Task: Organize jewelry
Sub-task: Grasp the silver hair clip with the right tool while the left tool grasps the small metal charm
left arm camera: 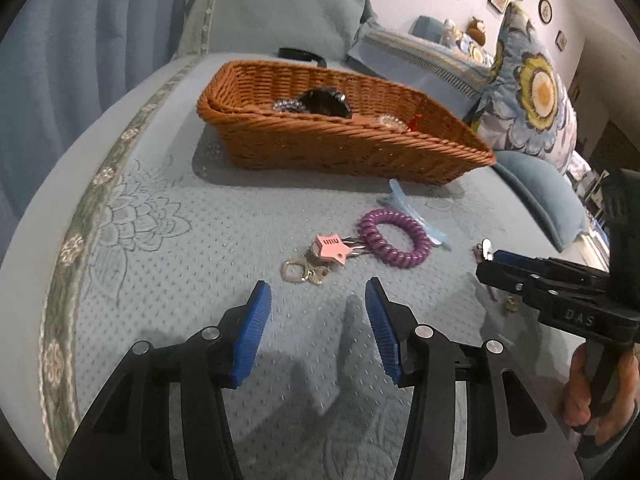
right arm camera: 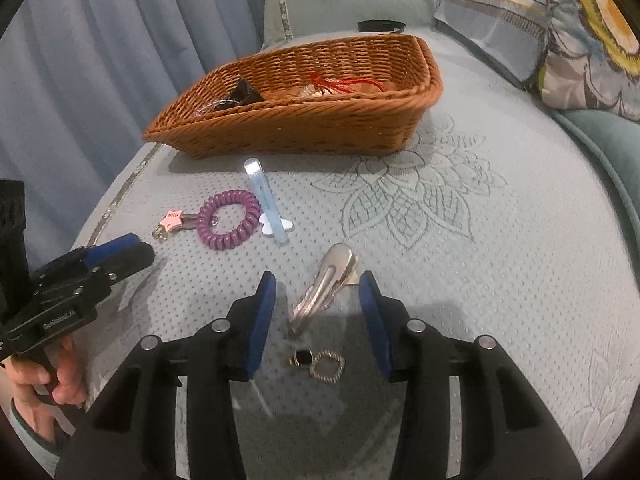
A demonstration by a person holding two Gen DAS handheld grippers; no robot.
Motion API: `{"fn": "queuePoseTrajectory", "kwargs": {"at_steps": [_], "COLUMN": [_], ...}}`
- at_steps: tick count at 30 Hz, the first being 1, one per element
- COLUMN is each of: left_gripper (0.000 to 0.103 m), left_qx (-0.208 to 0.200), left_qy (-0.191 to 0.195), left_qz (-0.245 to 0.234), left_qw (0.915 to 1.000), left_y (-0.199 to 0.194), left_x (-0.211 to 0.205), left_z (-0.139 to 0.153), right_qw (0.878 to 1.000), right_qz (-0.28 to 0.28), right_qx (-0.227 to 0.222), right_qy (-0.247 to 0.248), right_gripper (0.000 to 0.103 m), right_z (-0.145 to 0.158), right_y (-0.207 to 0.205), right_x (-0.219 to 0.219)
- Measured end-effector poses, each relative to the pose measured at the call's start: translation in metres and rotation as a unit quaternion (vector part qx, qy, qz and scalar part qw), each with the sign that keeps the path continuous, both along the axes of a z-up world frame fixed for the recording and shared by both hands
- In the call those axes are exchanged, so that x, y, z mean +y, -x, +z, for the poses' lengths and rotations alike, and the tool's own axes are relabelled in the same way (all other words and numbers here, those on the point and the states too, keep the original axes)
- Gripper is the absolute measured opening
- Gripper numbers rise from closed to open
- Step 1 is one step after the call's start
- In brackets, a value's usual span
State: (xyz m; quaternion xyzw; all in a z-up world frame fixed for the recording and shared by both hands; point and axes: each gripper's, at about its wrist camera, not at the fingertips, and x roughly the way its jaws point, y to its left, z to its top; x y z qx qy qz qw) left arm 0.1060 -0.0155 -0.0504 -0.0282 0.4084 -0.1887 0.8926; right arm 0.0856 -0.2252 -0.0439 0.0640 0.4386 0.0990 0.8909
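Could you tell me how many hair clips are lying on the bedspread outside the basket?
2: a light blue clip beside the purple coil band, and a silver clip between the right gripper fingers, untouched. The basket may hide more.

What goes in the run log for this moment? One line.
left tool: open, empty | right tool: open, straddling silver hair clip | basket: partly filled
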Motion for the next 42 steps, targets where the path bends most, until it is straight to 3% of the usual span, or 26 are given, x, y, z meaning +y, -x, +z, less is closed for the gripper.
{"fn": "queuePoseTrajectory", "kwargs": {"at_steps": [7,12,17,22,26,30,36,39,41,42], "left_gripper": [0.044,0.02,0.013,0.012,0.013,0.026,0.026,0.026,0.012,0.012], "left_qx": [-0.001,0.004,-0.001,-0.008,-0.011,-0.015,-0.009,-0.013,-0.016,-0.018], "left_qy": [-0.039,-0.019,-0.04,-0.071,-0.063,-0.064,-0.06,-0.073,-0.078,-0.078], "left_qz": [-0.002,0.013,-0.014,-0.045,-0.042,-0.038,-0.024,-0.026,-0.028,-0.028], "left_qw": [0.9992,0.9997,0.9991,0.9965,0.9971,0.9971,0.9979,0.9969,0.9964,0.9964], "left_y": [-0.018,-0.02,-0.002,0.015,0.014,0.007,-0.01,-0.011,-0.009,-0.008], "left_x": [-0.015,-0.001,0.006,0.009,0.011,0.002,-0.001,-0.005,-0.008,-0.008], "left_z": [-0.003,-0.003,-0.004,-0.002,-0.001,-0.002,-0.002,-0.003,-0.003,-0.002], "right_qw": [1.0,0.999,0.998,0.998,0.998,0.998,0.998,0.998,0.998,0.998], "right_qz": [0.015,0.044,0.059,0.067,0.066,0.065,0.064,0.064,0.064,0.064], "right_qx": [-0.009,-0.01,-0.011,-0.013,-0.013,-0.013,-0.01,-0.013,-0.018,-0.02], "right_qy": [0.011,0.009,0.009,0.013,0.01,0.008,0.003,0.014,0.02,0.021], "right_gripper": [0.039,0.02,0.018,0.018,0.018,0.018,0.018,0.018,0.017,0.016], "right_z": [-0.001,-0.002,-0.002,-0.002,-0.002,-0.003,-0.004,-0.004,-0.002,-0.002], "right_y": [-0.005,-0.004,0.0,0.003,0.002,0.001,-0.002,-0.002,0.0,0.001], "right_x": [0.008,0.013,0.017,0.02,0.021,0.021,0.02,0.023,0.025,0.025]}}
